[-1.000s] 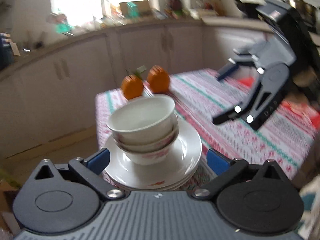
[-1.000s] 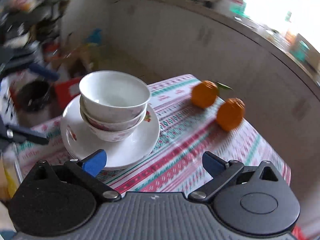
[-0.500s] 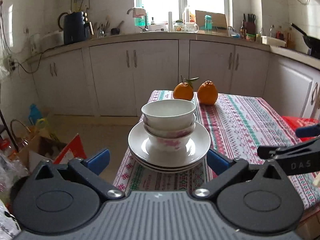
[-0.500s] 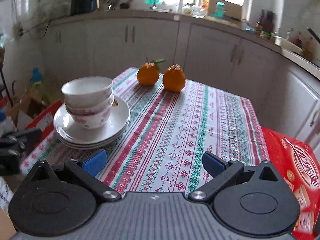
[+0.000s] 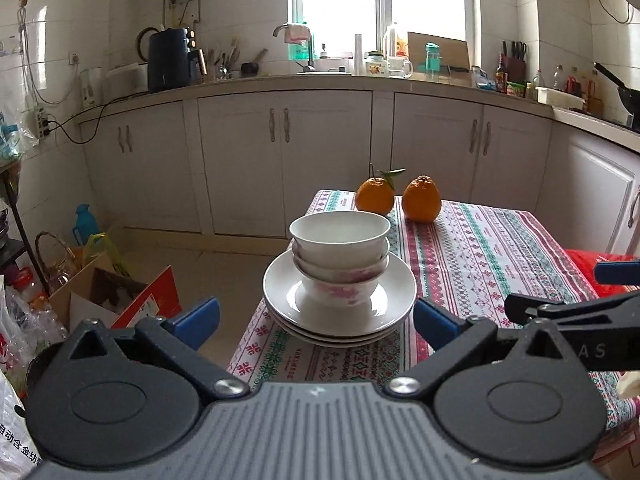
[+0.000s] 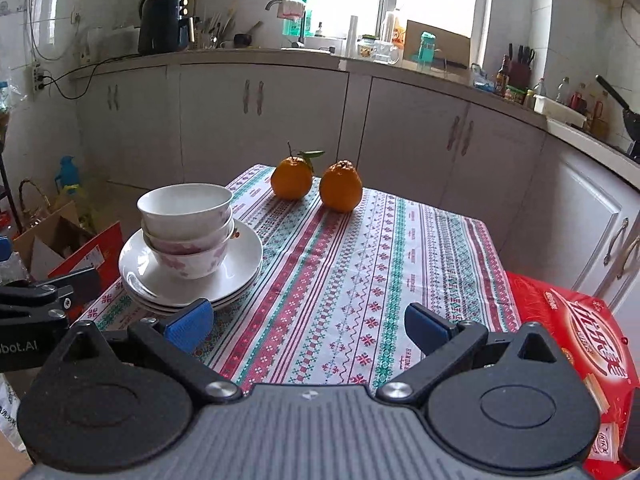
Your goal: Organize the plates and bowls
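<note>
Three nested white bowls (image 5: 340, 256) stand on a stack of white plates (image 5: 380, 316) at the near left corner of the table. The stack also shows in the right wrist view, bowls (image 6: 186, 228) on plates (image 6: 240, 264). My left gripper (image 5: 316, 318) is open and empty, just short of the plates, its blue fingertips (image 5: 198, 316) either side of them. My right gripper (image 6: 308, 322) is open and empty over the cloth, right of the stack. Its fingers (image 5: 568, 312) show in the left wrist view.
Two oranges (image 6: 316, 180) sit at the far end of the table, on a patterned cloth (image 6: 380, 264). A red box (image 6: 580, 344) lies at the right. Cardboard boxes (image 5: 116, 292) and bags stand on the floor at the left. Kitchen cabinets (image 5: 280, 160) are behind.
Both grippers have drawn back from the stack and levelled out. The views have steadied, and the stack has not moved.
</note>
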A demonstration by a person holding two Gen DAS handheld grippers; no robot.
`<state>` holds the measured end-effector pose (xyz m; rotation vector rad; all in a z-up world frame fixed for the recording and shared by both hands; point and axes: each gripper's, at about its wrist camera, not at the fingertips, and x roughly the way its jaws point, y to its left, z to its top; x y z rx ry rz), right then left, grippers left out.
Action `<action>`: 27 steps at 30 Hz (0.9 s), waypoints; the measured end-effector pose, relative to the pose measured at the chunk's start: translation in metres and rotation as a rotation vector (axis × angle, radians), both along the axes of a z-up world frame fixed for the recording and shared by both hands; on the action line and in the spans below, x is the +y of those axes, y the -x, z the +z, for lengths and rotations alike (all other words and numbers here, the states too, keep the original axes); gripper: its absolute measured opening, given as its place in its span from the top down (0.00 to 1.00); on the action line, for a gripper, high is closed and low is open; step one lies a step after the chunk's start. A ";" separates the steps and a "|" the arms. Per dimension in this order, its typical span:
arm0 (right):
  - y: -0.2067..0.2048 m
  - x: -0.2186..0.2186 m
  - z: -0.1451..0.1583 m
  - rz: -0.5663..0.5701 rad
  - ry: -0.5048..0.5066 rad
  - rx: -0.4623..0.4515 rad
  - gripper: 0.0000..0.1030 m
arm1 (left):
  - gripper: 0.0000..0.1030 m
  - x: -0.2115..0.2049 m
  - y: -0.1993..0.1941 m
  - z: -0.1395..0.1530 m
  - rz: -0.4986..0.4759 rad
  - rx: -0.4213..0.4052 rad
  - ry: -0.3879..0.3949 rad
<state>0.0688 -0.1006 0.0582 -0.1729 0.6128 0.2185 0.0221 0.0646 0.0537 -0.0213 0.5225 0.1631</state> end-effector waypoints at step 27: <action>0.000 0.002 0.000 -0.013 0.017 -0.009 0.00 | 0.01 -0.002 0.002 0.000 0.034 0.001 -0.003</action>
